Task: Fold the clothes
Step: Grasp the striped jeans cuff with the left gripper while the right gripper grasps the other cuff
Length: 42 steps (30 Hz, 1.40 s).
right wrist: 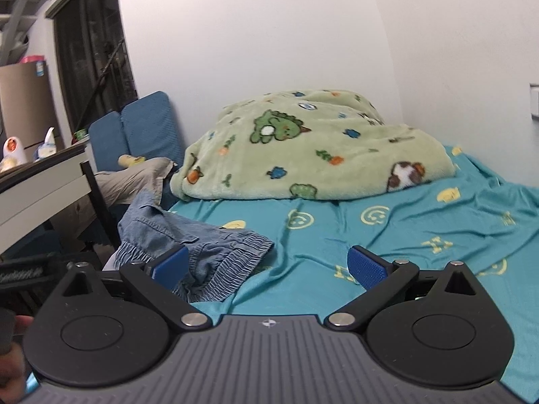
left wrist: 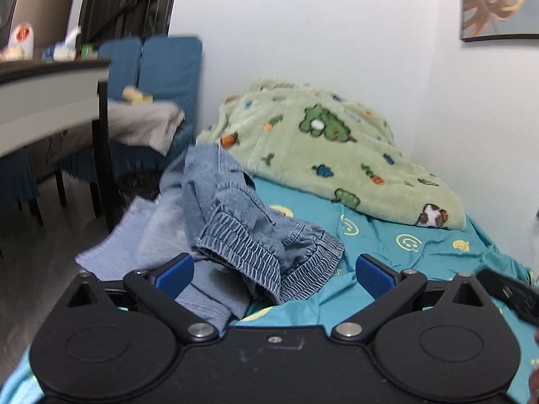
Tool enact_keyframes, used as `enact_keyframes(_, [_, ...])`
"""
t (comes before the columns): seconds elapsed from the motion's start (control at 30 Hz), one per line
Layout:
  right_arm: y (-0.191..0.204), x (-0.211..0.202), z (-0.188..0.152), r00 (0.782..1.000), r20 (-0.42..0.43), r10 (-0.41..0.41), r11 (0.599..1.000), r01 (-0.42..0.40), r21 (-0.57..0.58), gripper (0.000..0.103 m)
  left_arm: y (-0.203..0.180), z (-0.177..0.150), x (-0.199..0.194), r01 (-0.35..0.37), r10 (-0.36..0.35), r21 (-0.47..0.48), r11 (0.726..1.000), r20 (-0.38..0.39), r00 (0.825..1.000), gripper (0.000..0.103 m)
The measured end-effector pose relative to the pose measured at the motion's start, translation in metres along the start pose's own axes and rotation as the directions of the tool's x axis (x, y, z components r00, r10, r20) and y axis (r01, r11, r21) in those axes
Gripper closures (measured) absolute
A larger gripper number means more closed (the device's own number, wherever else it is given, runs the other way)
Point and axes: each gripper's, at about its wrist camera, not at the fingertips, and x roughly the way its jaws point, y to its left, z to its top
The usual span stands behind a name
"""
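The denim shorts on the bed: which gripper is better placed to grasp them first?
Left, probably. The left gripper is open with the denim shorts between its fingers; the right gripper faces mostly teal sheet.

A bed with a teal smiley-print sheet [right wrist: 337,235] carries crumpled denim clothes [left wrist: 242,222] and a green fleece blanket [right wrist: 303,155].

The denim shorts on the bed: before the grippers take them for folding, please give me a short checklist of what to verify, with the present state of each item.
1. Left gripper open, holding nothing: ok.
2. Right gripper open, holding nothing: ok.
3. Denim shorts lying flat for folding: not ok, they are crumpled in a heap.
4. Shorts free of other clothes: not ok, they rest on a light blue garment.
5. Bare teal bedsheet beside the shorts for spreading them: ok.
6. Green blanket apart from the shorts: ok in the right wrist view.
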Motion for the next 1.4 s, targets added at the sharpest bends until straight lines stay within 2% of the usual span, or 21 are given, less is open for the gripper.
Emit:
enact_keyframes(0.13, [-0.006,0.006,-0.002,1.0,-0.026,-0.009,0.999,0.011,0.05,0.001,0.015,0.01,0.046,0.006,-0.018,-0.124,0.992,-0.092,0.996,0.002])
enact_keyframes(0.27, [-0.01,0.013,-0.006,0.998,-0.058,0.016,0.995,-0.01,0.101,0.001,0.029,0.015,0.077,-0.04,0.019,-0.194,0.98,-0.111,0.994,0.008])
enact_keyframes(0.47, [-0.016,0.022,-0.009,0.995,-0.092,0.049,0.989,-0.036,0.141,0.001,0.044,0.018,0.109,-0.132,0.116,-0.153,0.979,-0.109,0.987,0.008])
enact_keyframes(0.53, [-0.016,0.025,-0.01,0.994,-0.097,0.051,0.99,-0.038,0.137,0.001,0.047,0.019,0.119,-0.131,0.119,-0.139,0.982,-0.093,0.989,0.01])
enact_keyframes(0.6, [-0.015,0.028,-0.012,0.993,-0.102,0.053,0.99,-0.04,0.133,0.001,0.046,0.02,0.127,-0.115,0.106,-0.113,0.987,-0.082,0.991,0.021])
enact_keyframes(0.67, [-0.015,0.03,-0.013,0.993,-0.107,0.055,0.991,-0.042,0.128,0.001,0.043,0.021,0.135,-0.093,0.085,-0.094,0.991,-0.081,0.993,0.025])
enact_keyframes(0.73, [-0.014,0.033,-0.015,0.992,-0.111,0.057,0.991,-0.044,0.124,0.001,0.04,0.021,0.139,-0.084,0.078,-0.084,0.993,-0.073,0.994,0.033])
enact_keyframes(0.77, [-0.014,0.034,-0.016,0.992,-0.114,0.059,0.992,-0.045,0.122,0.001,0.038,0.021,0.139,-0.086,0.081,-0.082,0.993,-0.069,0.994,0.045])
enact_keyframes(0.8, [-0.014,0.036,-0.016,0.991,-0.116,0.06,0.992,-0.046,0.12,0.001,0.037,0.02,0.138,-0.093,0.087,-0.08,0.992,-0.068,0.994,0.058])
enact_keyframes(0.83, [-0.014,0.037,-0.017,0.991,-0.119,0.061,0.992,-0.047,0.118,0.001,0.036,0.02,0.136,-0.095,0.09,-0.084,0.992,-0.064,0.994,0.062])
enact_keyframes(0.87, [-0.014,0.038,-0.018,0.991,-0.121,0.062,0.992,-0.048,0.116,0.001,0.035,0.021,0.131,-0.092,0.087,-0.096,0.991,-0.058,0.994,0.072])
enact_keyframes(0.97, [-0.015,0.039,-0.018,0.991,-0.113,0.066,0.991,-0.052,0.12,0.001,0.03,0.026,0.111,-0.08,0.077,-0.114,0.99,-0.024,0.997,0.084])
enact_keyframes(1.07, [-0.017,0.038,-0.017,0.993,-0.097,0.07,0.99,-0.058,0.128,0.001,0.025,0.034,0.082,-0.05,0.053,-0.135,0.99,0.022,0.998,0.088])
enact_keyframes(1.23, [-0.02,0.035,-0.016,0.994,-0.071,0.077,0.988,-0.067,0.142,0.001,0.031,0.043,0.024,0.025,-0.013,-0.233,0.972,0.05,0.999,0.089])
enact_keyframes(1.33, [-0.022,0.034,-0.015,0.995,-0.055,0.082,0.986,-0.072,0.151,0.002,0.049,0.035,-0.004,0.043,-0.03,-0.323,0.945,0.043,0.999,0.089])
enact_keyframes(1.4, [-0.025,0.035,-0.015,0.994,-0.058,0.093,0.981,-0.082,0.173,0.003,0.064,0.023,-0.012,0.048,-0.047,-0.403,0.914,0.01,0.999,0.089])
